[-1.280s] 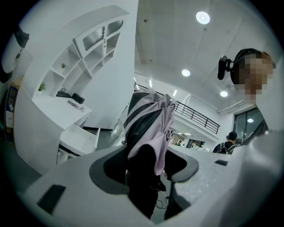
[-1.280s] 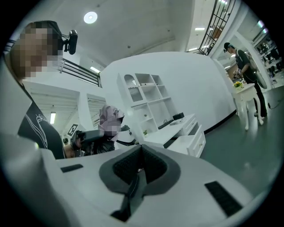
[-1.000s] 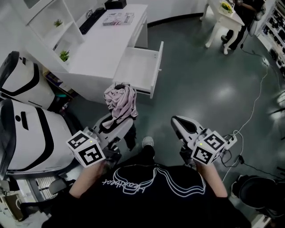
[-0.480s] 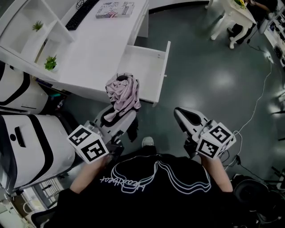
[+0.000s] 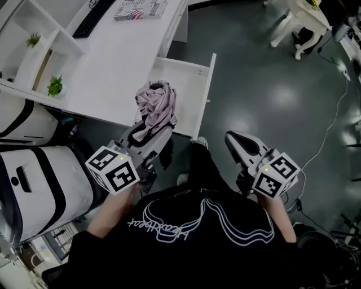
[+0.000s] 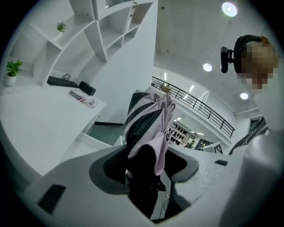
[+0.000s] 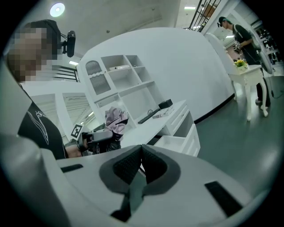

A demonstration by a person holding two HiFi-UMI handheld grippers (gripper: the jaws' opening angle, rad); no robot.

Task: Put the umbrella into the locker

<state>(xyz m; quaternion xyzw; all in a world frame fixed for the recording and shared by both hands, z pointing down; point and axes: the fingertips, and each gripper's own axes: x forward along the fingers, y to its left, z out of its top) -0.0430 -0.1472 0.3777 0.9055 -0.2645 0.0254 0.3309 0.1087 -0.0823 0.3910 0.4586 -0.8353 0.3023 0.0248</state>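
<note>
The folded umbrella (image 5: pixel 156 107), pink-grey with dark stripes, stands up out of my left gripper (image 5: pixel 148 141), which is shut on its dark lower end. In the left gripper view the umbrella (image 6: pixel 148 119) rises from between the jaws of my left gripper (image 6: pixel 144 162) and leans right. It hangs in front of the open white drawer (image 5: pixel 183 84) of the desk (image 5: pixel 113 62). My right gripper (image 5: pixel 240 144) is off to the right over the grey floor; its jaws are shut and hold nothing (image 7: pixel 142 153). I see no locker that I can name for sure.
Large white-and-black units (image 5: pixel 34 180) stand at the left. A keyboard (image 5: pixel 96 17), a booklet and small plants sit on the desk and its shelves. A white table (image 5: pixel 299 17) stands at the far right, with cables (image 5: pixel 333 130) on the floor. Another person (image 7: pixel 235 31) stands by that table.
Both grippers and the person have moved forward toward the desk; the drawer now lies closer to the umbrella. A leg has stepped forward between the grippers. The grips are unchanged.
</note>
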